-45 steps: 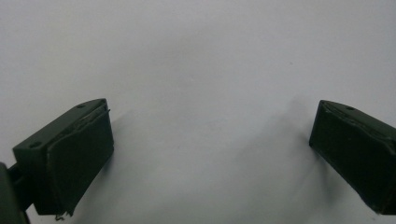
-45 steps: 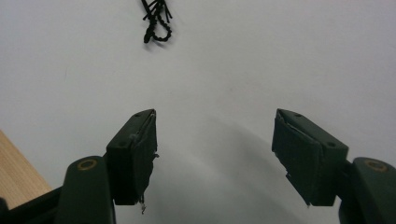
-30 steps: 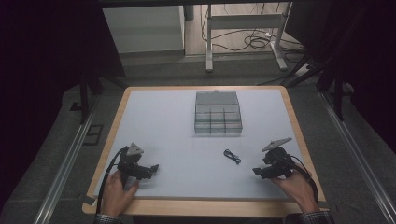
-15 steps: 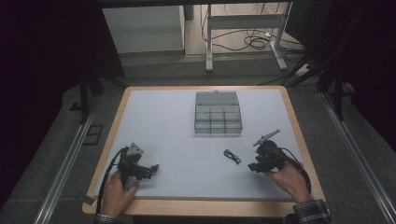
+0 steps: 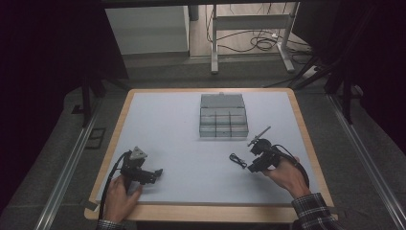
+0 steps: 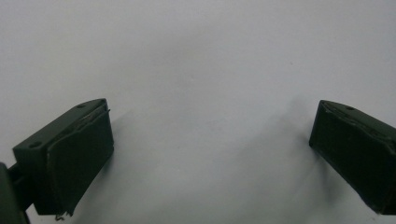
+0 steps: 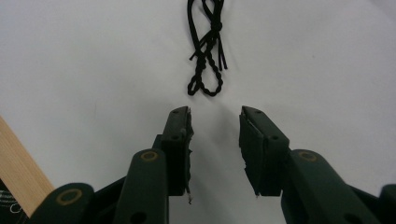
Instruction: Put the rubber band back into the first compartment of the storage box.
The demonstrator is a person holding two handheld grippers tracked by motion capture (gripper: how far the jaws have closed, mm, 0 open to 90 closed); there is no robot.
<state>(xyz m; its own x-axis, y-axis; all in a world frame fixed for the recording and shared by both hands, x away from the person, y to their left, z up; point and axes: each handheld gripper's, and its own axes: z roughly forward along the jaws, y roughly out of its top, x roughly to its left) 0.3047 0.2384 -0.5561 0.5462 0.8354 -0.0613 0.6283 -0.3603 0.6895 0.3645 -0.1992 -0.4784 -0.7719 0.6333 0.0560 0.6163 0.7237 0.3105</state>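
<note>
A white table [image 5: 182,143] with a wooden rim is sitting under a camera that is looking down from above. A person's two hands are reaching in from the near edge, each holding a black two-jaw gripper.

The left gripper [image 5: 156,172] is resting low over the near left part of the table, well apart from everything else. In the left gripper view its jaws are standing spread wide over bare white surface, with nothing between them.

The right gripper [image 5: 251,169] is hovering over the near right part of the table. In the right gripper view its jaws are parted by a moderate gap and are holding nothing. A small twisted black cord [image 7: 207,51] is lying on the table just beyond the jaw tips, not touching them.

A clear plastic box [image 5: 223,116] with small compartments is sitting toward the far middle of the table, well apart from both grippers.
</note>
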